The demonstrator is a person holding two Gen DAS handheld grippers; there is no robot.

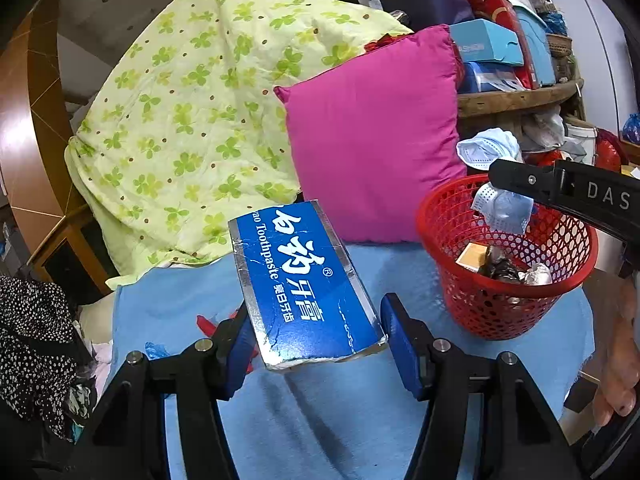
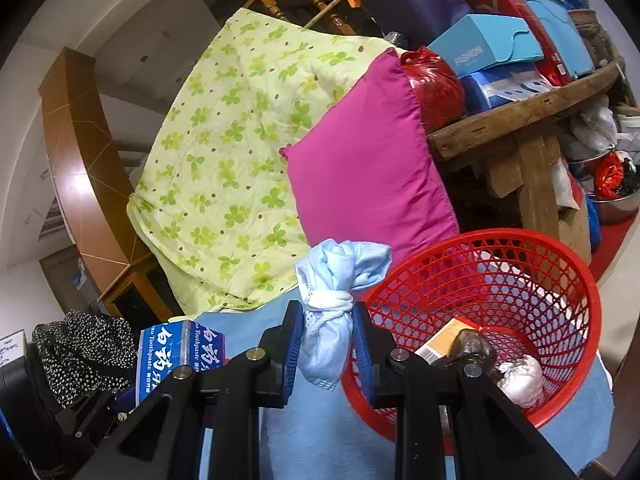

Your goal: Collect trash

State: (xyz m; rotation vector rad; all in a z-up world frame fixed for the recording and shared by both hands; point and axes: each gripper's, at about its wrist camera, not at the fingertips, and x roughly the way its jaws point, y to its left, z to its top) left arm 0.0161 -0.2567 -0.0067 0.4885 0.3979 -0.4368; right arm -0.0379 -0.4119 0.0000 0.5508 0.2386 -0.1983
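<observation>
Mid-collection, two pieces in hand. Blue-cloth surface (image 1: 328, 408) carries the red mesh basket (image 2: 560, 280), already holding a few scraps. Toothpaste box (image 1: 304, 280) sits between the left tongs (image 1: 316, 344); left pad touches it, right pad looks just off, so grip looks loose. Right tongs (image 2: 326, 344) pinch a knotted blue face mask (image 2: 332, 300) right at the basket's near rim. Next, I'd say: carry mask over the opening, release, then bring box across.
</observation>
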